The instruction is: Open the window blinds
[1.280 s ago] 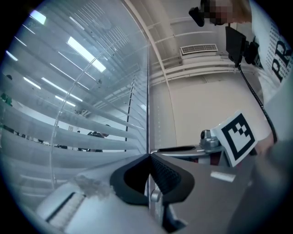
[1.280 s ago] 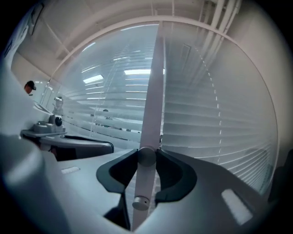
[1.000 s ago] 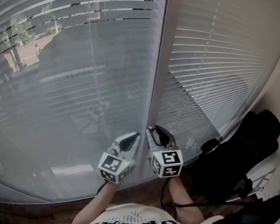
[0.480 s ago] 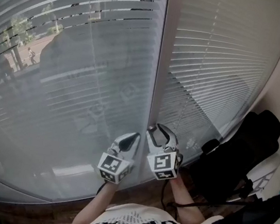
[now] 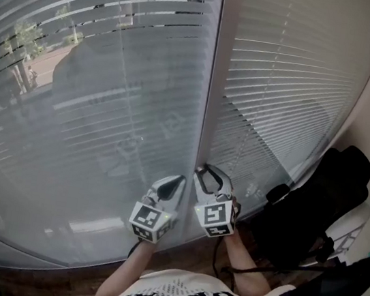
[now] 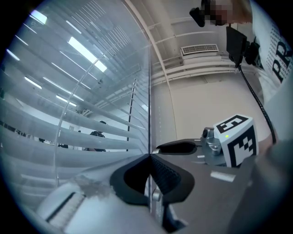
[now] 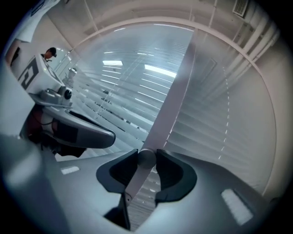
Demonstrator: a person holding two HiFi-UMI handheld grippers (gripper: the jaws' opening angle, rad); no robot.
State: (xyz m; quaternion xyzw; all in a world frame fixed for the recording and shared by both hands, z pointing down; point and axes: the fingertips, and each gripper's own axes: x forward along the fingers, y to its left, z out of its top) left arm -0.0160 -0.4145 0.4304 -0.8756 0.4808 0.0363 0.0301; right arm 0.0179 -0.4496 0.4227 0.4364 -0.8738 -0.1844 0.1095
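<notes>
White slatted window blinds hanging at 12 o'clock; right gripper closing on grey round knob between its jaws; left gripper pinching fully shut

Head view looks steeply down at the blinds; both gripper views face them close up, sharing the mullion.

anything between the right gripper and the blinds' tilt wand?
Nothing visible. The tilt wand already stands between the jaws of the right gripper, which are closing on it. The left gripper sits alongside, out of the way.
</notes>
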